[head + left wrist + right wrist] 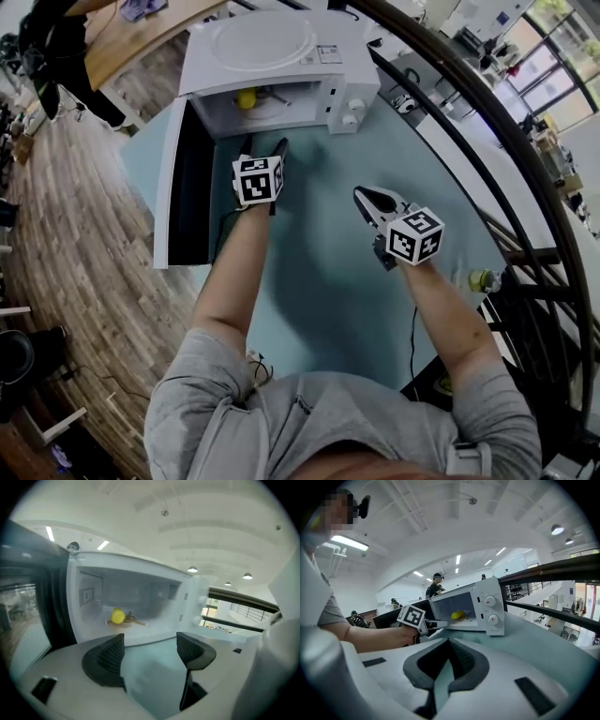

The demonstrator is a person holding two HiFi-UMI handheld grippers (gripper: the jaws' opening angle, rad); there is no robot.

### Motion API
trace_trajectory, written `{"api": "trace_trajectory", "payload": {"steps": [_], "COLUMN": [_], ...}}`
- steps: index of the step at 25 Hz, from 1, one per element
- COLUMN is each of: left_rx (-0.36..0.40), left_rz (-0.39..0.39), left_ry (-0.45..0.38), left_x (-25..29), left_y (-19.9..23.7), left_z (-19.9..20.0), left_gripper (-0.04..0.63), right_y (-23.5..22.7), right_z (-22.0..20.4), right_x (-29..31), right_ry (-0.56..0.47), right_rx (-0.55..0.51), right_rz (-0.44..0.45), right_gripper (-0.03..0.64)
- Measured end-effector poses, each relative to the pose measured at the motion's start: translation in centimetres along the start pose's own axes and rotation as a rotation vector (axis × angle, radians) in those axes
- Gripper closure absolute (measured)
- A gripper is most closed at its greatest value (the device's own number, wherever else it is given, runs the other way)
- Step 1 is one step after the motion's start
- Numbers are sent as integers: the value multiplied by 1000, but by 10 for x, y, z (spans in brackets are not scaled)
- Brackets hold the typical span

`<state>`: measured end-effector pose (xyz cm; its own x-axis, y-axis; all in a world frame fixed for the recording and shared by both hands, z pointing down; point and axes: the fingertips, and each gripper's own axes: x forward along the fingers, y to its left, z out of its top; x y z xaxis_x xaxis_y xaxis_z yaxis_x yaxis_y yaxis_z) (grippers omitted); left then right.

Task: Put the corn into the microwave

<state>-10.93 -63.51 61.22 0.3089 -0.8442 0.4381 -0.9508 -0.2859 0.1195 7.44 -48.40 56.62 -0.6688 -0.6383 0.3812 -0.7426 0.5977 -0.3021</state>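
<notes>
The yellow corn (pixel 246 98) lies inside the white microwave (pixel 281 47), on its floor at the left, with a thin stalk beside it. The microwave's door (pixel 178 187) hangs wide open to the left. My left gripper (pixel 263 145) hovers just in front of the opening, open and empty. In the left gripper view the corn (pixel 117 616) sits beyond the spread left gripper (pixel 150 648). My right gripper (pixel 364 195) is further back over the teal table (pixel 319 281), shut with nothing in it. From the right gripper (pixel 446 667) I see the corn (pixel 458 615) through the opening.
A small bottle (pixel 483 279) lies at the table's right edge, next to a dark curved railing (pixel 525 169). A wooden table (pixel 122 37) stands at the far left on the wood floor. The microwave's two knobs (pixel 349 112) face me at its right.
</notes>
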Motion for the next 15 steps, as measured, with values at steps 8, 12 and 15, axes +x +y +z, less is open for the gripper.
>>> {"api": "trace_trajectory", "payload": {"steps": [8, 12, 15], "left_rx": [-2, -13, -19], "left_rz": [-192, -240, -248], "left_ry": [-53, -60, -54], "left_x": [-108, -164, -208], "left_y": [-94, -121, -133], "left_z": [-33, -49, -62], "left_gripper": [245, 251, 298], "right_y": [16, 27, 40], "right_z": [-28, -42, -51], "right_x": [-80, -118, -144], "right_ry": [-5, -22, -28], "right_rx": [45, 65, 72], "right_rz": [-67, -84, -79], "right_gripper": [598, 598, 598]}}
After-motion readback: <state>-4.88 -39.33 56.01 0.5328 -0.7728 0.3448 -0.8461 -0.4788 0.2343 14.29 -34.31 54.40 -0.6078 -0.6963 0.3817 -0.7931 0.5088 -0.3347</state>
